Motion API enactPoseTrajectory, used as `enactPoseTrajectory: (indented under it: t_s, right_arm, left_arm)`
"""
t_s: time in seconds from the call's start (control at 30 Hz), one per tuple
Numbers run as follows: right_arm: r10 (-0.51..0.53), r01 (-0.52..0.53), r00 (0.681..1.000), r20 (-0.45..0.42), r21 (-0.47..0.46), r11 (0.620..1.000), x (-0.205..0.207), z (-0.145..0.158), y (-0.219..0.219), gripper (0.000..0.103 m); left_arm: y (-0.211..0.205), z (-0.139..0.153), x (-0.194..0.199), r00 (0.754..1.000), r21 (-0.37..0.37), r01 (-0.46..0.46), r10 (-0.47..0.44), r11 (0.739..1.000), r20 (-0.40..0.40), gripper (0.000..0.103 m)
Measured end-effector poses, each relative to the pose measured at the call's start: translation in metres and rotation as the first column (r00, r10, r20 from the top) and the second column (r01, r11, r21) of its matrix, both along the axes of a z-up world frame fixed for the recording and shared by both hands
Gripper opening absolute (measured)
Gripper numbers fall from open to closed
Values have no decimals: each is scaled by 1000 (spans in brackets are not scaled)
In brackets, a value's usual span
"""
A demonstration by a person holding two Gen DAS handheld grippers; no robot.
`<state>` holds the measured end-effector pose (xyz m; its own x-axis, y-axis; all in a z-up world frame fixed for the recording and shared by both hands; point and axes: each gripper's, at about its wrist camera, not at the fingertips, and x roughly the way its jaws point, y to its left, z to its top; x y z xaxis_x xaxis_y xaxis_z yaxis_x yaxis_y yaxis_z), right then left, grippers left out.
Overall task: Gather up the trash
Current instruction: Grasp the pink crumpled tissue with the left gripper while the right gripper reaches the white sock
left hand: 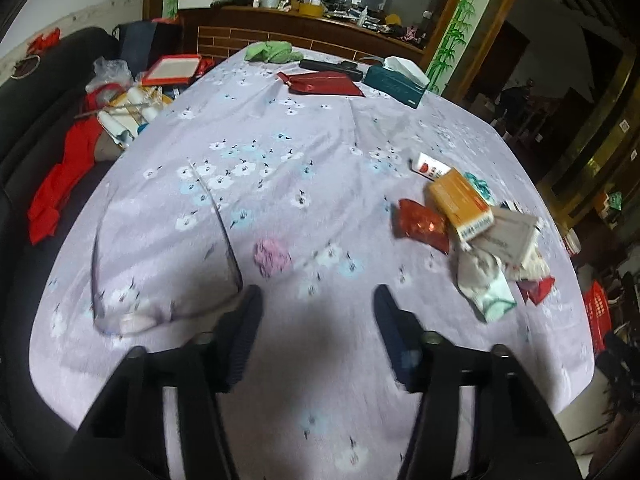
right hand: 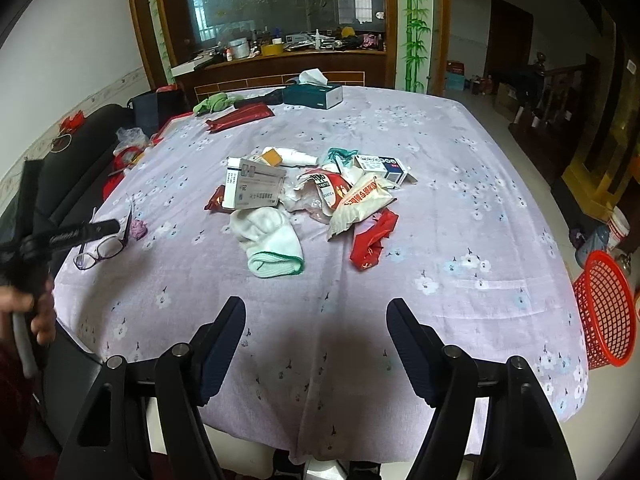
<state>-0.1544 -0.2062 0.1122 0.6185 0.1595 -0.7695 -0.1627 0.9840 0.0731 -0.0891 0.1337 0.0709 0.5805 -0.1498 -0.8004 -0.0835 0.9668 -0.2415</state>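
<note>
A bench [right hand: 460, 208] draped in a lilac flowered cloth fills both views. Beyond its right edge, on the floor, a red mesh basket [right hand: 606, 312] stands tilted and well apart from everything on the cloth. At the far end lie a teal tissue box [right hand: 314, 96], a dark red packet [right hand: 240, 116] and a green rag [right hand: 214, 103].

The trash sits in a loose heap near the middle of the bench: a white sock with a green hem [right hand: 270, 242], a grey medicine carton [right hand: 252, 188] resting partly on a dark red wrapper [right hand: 214, 202], a crumpled cream snack bag [right hand: 360, 206], a torn red wrapper [right hand: 372, 242] just beside it, a white-and-blue box [right hand: 382, 168], and a small white bottle [right hand: 296, 156] behind.

Near the left edge lie purple-framed glasses [right hand: 100, 250] and a small pink ball of fluff [right hand: 138, 229].

The left gripper [left hand: 318, 296] hovers above bare cloth, fingers apart and holding nothing, with the fluff just ahead. The right gripper [right hand: 316, 310] hangs above the near cloth, fingers apart and empty, with the heap ahead.
</note>
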Motion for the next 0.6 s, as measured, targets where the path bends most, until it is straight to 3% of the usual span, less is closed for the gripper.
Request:
enactPoseTrajectory:
  t_s: [0.1,0.27,0.5,0.6]
  right_arm:
    - [-7,7,1000,-7,1,1000,2,-2,-3,77]
    - [-20,20,1000,-20,2,1000,6,-4,-9,77]
    - [-26,26,999,-24,-2,1000,9,-5,-13,77]
    - [-16,16,1000,-26,-5,1000,12,-5,-10,77]
  left_arm:
    - [3,-9,17,999,-19,13,-14,1000,-29,37]
    - [2,-25,42,997,14,11,-10,1000,-80,26]
    - [5,-37,53,995,78,-22,30,997,-97,26]
    - [8,-33,52,995,66,-35,41,997,-91,26]
